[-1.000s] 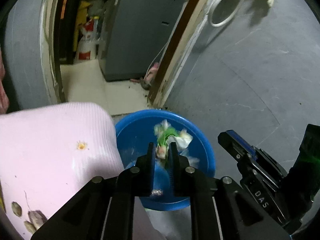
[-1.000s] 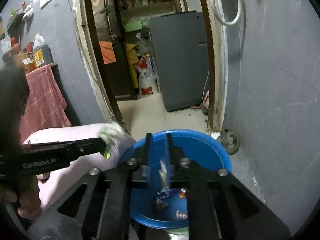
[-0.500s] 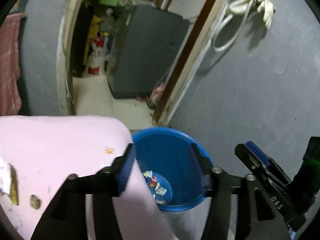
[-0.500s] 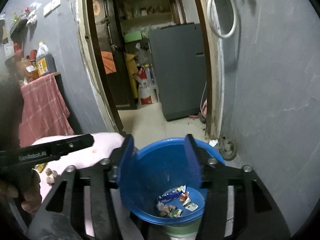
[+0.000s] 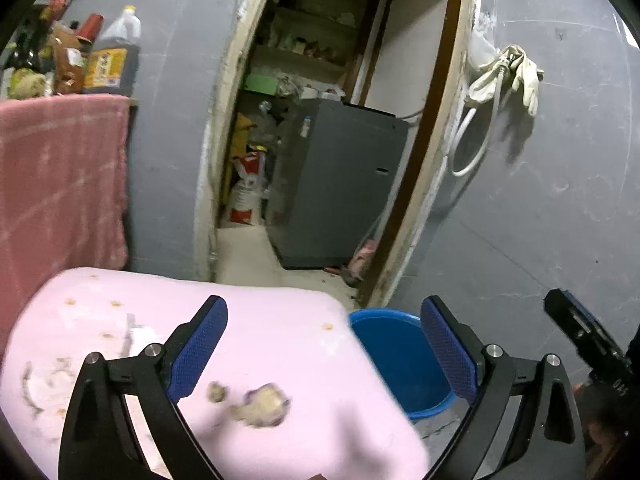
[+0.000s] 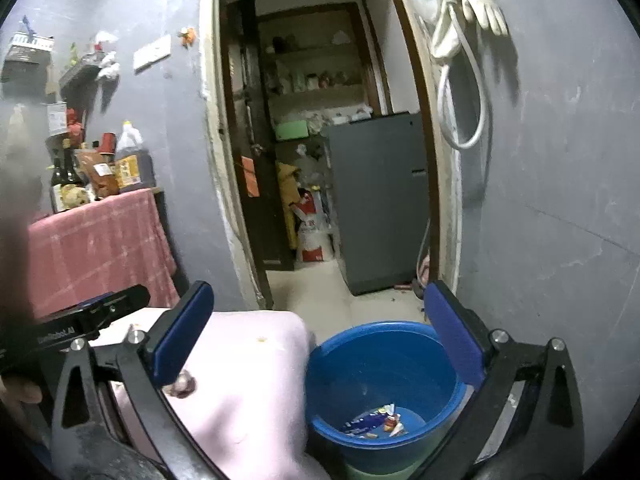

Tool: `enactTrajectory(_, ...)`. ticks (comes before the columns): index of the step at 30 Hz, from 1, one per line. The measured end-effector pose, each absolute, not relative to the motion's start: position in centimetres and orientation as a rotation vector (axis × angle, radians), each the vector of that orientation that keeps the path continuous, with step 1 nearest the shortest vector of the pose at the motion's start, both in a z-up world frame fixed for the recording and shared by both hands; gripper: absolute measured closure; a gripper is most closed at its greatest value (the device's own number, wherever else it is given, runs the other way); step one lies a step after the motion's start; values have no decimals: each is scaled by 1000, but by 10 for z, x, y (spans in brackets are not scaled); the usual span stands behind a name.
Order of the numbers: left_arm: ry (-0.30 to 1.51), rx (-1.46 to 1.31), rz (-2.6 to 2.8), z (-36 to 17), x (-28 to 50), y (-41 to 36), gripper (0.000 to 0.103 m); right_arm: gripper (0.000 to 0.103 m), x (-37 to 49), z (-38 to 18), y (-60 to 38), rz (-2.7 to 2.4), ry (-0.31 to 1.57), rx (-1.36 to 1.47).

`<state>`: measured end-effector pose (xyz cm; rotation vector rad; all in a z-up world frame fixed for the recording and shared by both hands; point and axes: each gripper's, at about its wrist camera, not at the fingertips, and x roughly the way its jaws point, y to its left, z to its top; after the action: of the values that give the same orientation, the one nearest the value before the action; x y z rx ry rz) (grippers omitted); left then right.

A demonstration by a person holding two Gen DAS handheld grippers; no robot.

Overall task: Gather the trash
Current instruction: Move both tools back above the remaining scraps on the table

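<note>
A blue bucket [image 6: 384, 384] stands on the floor beside a pink-covered table [image 6: 248, 392]; wrappers [image 6: 376, 424] lie at its bottom. It also shows in the left wrist view [image 5: 396, 360]. My left gripper [image 5: 324, 352] is open and empty above the pink cloth [image 5: 280, 360], where crumpled scraps [image 5: 260, 400] and peel bits [image 5: 40, 376] lie. My right gripper [image 6: 320, 340] is open and empty, above the bucket and the table edge. The right gripper's body [image 5: 588, 344] shows at the left view's right edge.
Behind is a doorway with a grey appliance [image 5: 336, 184] and sacks [image 5: 248, 196]. A table with a red cloth [image 6: 100, 248] and bottles [image 6: 128, 160] stands at left. Gloves and a hose [image 6: 464, 40] hang on the grey wall at right.
Both grippers opened and dropped their trash into the bucket, then rose and drew back. The left view swung from the bucket to the pink table.
</note>
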<state>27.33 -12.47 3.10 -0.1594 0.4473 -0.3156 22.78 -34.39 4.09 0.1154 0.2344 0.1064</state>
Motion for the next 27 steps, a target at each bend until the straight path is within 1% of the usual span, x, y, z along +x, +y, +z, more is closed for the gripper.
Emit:
enactTrajectory(9, 355, -138, -231, 37, 216, -86, 7, 0, 185, 49, -295, 154, 126, 88)
enactTrajectory(12, 308, -138, -193, 41, 193, -68, 2, 0, 173, 50, -281, 161, 107, 70)
enactTrajectory(19, 258, -125, -132, 46, 162, -41, 2, 0, 158, 51, -256, 183, 108, 79)
enactTrajectory(27, 237, -91, -82, 40, 145, -22, 2, 0, 150, 50, -230, 206, 82, 50)
